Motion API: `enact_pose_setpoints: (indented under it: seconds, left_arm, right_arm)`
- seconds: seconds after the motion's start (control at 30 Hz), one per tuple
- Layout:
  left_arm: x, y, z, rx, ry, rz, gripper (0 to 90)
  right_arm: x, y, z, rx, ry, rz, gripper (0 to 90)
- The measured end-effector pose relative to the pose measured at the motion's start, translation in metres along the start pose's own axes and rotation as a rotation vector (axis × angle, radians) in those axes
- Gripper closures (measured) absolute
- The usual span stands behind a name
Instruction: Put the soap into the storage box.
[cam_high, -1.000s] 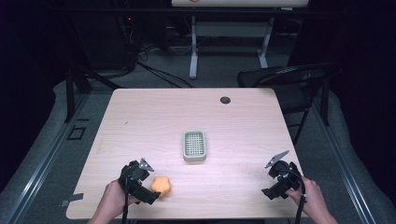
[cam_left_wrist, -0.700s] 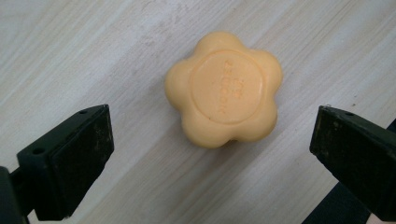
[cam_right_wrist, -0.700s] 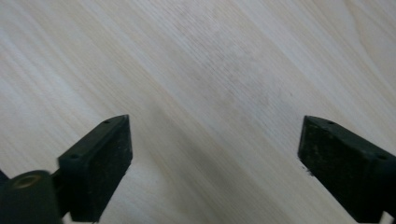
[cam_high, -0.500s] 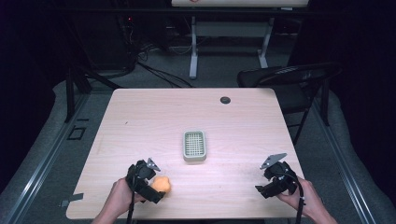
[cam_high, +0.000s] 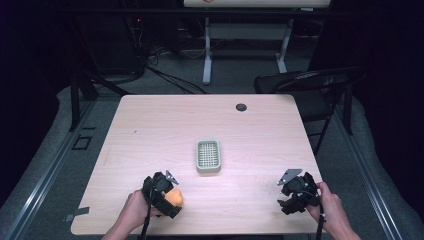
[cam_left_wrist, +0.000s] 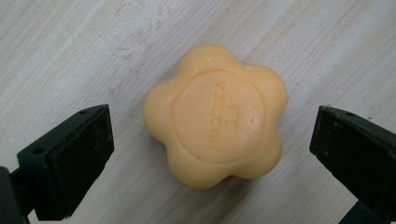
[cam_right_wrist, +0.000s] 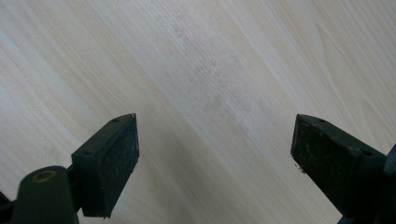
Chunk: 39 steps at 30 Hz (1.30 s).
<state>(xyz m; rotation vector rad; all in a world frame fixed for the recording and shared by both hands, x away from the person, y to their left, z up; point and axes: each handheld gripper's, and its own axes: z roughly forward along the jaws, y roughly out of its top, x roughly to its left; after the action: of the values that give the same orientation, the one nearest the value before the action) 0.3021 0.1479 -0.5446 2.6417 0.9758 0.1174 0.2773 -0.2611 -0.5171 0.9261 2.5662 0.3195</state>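
1 flower-shaped soap (cam_left_wrist: 215, 116) flat, stamped face up, between open left tool (cam_left_wrist: 210, 154) jaws, untouched.

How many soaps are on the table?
1. The orange flower-shaped soap lies on the table near its front edge, between the open jaws of the left gripper. The little tray looks empty.

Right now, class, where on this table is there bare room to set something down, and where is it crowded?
Bare: the far half of the table, apart from a small black cap, and the stretch between the soap dish and right tool. Crowded: the near left, where the left tool straddles the soap.
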Motion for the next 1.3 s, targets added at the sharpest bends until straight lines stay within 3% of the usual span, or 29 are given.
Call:
enact_pose_setpoints:
  seconds: [0.1, 0.2, 0.4, 0.57, 0.8, 1.3]
  left_arm:
    - [0.0, 0.001, 0.001, -0.004, 0.003, -0.004, 0.7]
    - [0.001, 0.001, 0.003, -0.006, -0.008, -0.009, 14.3]
    - [0.0, 0.002, 0.005, 0.004, -0.004, -0.002, 17.5]
    - [0.001, 0.002, 0.007, 0.013, -0.014, 0.015, 25.3]
    - [0.0, 0.002, 0.006, 0.016, -0.01, 0.03, 26.2]
    - [0.002, 0.003, -0.004, -0.012, -0.024, 0.015, 26.6]
  right_arm:
    - [-0.001, 0.0, 0.0, 0.003, -0.003, 0.017, 14.9]
    - [-0.005, -0.003, 0.003, -0.002, -0.004, 0.057, 14.9]
    - [-0.012, -0.007, 0.004, -0.007, 0.007, 0.109, 14.9]
    - [-0.012, -0.006, 0.005, 0.019, 0.014, 0.096, 14.9]
    - [-0.012, -0.007, 0.006, 0.028, 0.022, 0.098, 14.9]
    - [-0.014, -0.008, 0.008, 0.047, 0.029, 0.106, 14.9]
